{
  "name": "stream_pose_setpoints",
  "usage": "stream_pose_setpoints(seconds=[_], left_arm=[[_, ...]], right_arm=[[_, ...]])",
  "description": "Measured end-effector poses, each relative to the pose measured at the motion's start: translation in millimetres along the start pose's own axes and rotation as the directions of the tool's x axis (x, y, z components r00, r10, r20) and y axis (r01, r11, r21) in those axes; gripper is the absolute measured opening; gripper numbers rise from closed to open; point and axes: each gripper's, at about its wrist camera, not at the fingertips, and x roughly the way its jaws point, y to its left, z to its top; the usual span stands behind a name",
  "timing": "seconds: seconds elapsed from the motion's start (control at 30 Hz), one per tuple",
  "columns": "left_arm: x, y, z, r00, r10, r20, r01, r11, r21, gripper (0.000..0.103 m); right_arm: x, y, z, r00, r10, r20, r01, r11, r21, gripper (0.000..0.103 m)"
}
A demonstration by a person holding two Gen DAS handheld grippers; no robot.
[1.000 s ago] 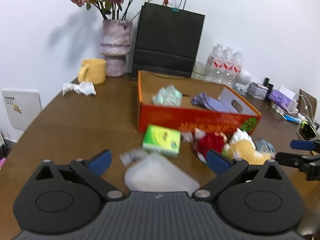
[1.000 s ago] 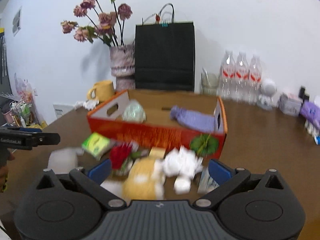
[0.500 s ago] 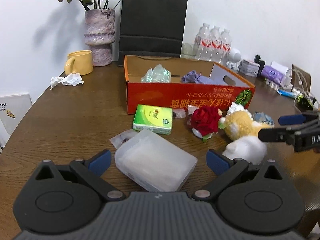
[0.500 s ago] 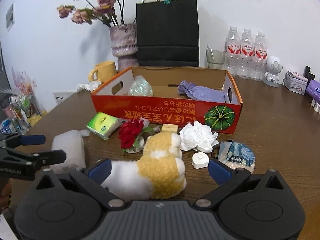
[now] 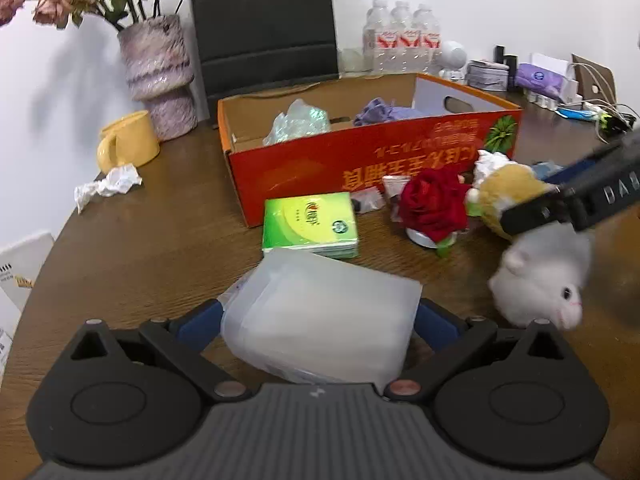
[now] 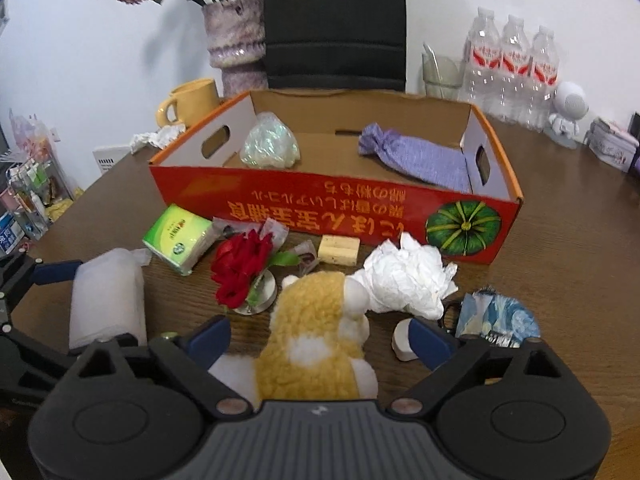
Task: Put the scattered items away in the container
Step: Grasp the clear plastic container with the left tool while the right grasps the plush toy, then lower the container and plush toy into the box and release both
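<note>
The orange cardboard box (image 5: 360, 160) (image 6: 320, 208) stands on the brown table and holds a clear wrap bundle (image 6: 270, 146) and a purple pouch (image 6: 416, 156). My left gripper (image 5: 318, 320) is open, its fingers on either side of a translucent white plastic case (image 5: 324, 316) (image 6: 106, 292). My right gripper (image 6: 320, 336) is open around a yellow and white plush toy (image 6: 316, 344) (image 5: 540, 280). In front of the box lie a green tissue pack (image 5: 310, 220) (image 6: 178, 236), a red rose (image 5: 434, 204) (image 6: 244, 268), a crumpled white tissue (image 6: 408, 276), a small yellow block (image 6: 339, 250), a white cap (image 6: 402, 344) and a blue packet (image 6: 496, 316).
A yellow mug (image 5: 126, 142), a vase of dried flowers (image 5: 158, 76), a black paper bag (image 5: 264, 24) and water bottles (image 5: 400, 40) stand behind the box. Crumpled paper (image 5: 108, 186) lies at the left. Small items and cables (image 5: 560, 84) sit at the far right.
Both grippers have moved forward and down. The plastic case now sits between the left fingers and the plush toy between the right fingers.
</note>
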Motion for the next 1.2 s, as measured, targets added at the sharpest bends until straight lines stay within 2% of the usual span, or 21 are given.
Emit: stream_pose_setpoints(seconds=[0.1,0.17,0.33,0.5,0.63,0.77,0.93,1.03,1.2], left_arm=[[9,3,1,1.0,0.001,-0.009,-0.001,1.0,-0.03,0.103],[11,2,2,1.0,0.002,-0.012,-0.003,0.999,-0.044,0.091],[7,2,2,0.999,0.041,-0.004,-0.041,0.994,-0.102,0.084],[-3,1,0,0.997,0.082,0.013,-0.08,0.988,-0.135,0.083],[-30,1,7,0.991,0.106,0.079,-0.093,0.984,-0.153,0.083],[-58,4,40,0.977,0.094,0.19,-0.069,0.988,-0.135,0.083],[-52,8,114,0.965,0.051,0.258,-0.021,0.993,-0.117,0.084],[-19,8,159,0.978,0.044,0.205,-0.015,0.99,-0.139,0.084],[51,15,206,0.998,0.036,0.051,-0.023,0.972,-0.233,0.083]], right_arm=[[7,-1,-5,1.0,0.006,-0.025,-0.005,1.0,0.017,0.071],[10,-2,-8,0.999,0.023,-0.035,-0.022,0.999,0.031,0.059],[6,-5,-14,0.999,0.033,0.002,-0.033,0.999,0.028,0.05],[-3,-10,-18,0.998,0.037,0.04,-0.039,0.999,0.038,0.048],[-18,-16,-19,0.995,0.05,0.084,-0.055,0.997,0.058,0.048],[-50,-23,-6,0.98,0.061,0.19,-0.074,0.995,0.062,0.048],[-77,-37,49,0.947,0.048,0.319,-0.058,0.998,0.021,0.048],[-70,-47,92,0.939,0.011,0.344,-0.011,1.0,-0.003,0.048],[-25,-59,152,0.964,-0.019,0.266,0.025,0.999,-0.02,0.048]])
